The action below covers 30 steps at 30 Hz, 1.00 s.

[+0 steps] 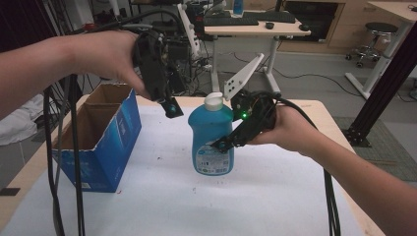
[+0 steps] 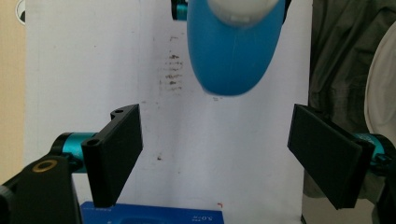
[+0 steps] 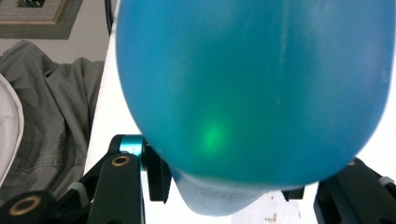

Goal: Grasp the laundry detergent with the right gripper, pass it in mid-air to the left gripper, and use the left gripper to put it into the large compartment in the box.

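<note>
In the high view, the right gripper [image 1: 222,144] is clamping a blue plastic bottle with a white flip cap [image 1: 211,137] at the centre of the frame, its jaws pressing on the bottle's label from the right side. The bottle is standing upright, its base either just above or resting on the white sheet covering the wooden table [image 1: 162,196]; which of the two I cannot tell. The person's right hand [image 1: 287,129] is wrapping around the gripper body, where a small green light is glowing.

In the right gripper view, the bottle [image 3: 254,88] is taking up most of the frame, bulging between the two black jaws at the lower edge, with a green glint reflecting off its side.

The left gripper [image 1: 172,107] is hanging in the upper left of the high view, above the table and just left of the bottle's cap, apart from it. Its own view is showing both jaws standing wide apart with nothing between them, and the bottle [image 2: 233,46] sitting at the top centre of that frame, seen from above.

An open blue cardboard box [image 1: 105,142] is sitting at the left of the high view, on the table's left edge, well apart from the bottle.
</note>
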Available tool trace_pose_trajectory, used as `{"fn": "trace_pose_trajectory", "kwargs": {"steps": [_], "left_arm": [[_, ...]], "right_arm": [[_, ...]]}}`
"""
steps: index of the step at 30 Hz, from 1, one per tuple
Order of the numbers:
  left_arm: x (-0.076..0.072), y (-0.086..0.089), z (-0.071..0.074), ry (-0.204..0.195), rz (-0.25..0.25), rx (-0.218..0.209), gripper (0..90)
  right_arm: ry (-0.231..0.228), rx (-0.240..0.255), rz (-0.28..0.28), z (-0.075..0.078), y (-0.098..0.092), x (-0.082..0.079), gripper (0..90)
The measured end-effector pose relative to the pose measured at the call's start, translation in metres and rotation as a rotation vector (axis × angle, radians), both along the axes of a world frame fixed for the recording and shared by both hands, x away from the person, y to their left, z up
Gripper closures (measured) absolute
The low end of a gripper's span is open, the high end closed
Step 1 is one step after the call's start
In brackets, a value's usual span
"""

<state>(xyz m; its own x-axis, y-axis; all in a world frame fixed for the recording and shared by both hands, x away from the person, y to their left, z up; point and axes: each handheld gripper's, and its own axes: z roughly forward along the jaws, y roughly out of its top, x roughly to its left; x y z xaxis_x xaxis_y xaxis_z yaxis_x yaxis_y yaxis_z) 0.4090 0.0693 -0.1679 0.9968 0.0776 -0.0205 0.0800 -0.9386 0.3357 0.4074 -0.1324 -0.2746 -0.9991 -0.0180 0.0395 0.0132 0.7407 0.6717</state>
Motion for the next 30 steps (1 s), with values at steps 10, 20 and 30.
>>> {"fn": "trace_pose_trajectory", "kwargs": {"steps": [10,20,30], "left_arm": [[-0.001,-0.013,0.003,0.013,-0.012,0.005,18.2],[-0.001,-0.026,-0.002,0.028,-0.032,0.026,18.2],[0.0,-0.031,-0.006,0.027,-0.038,0.044,18.2]], "right_arm": [[-0.011,0.001,0.021,0.008,0.015,0.0,47.4],[-0.012,-0.01,0.031,0.006,0.022,0.0,47.5],[-0.009,-0.014,0.034,0.006,0.022,0.0,47.5]]}}
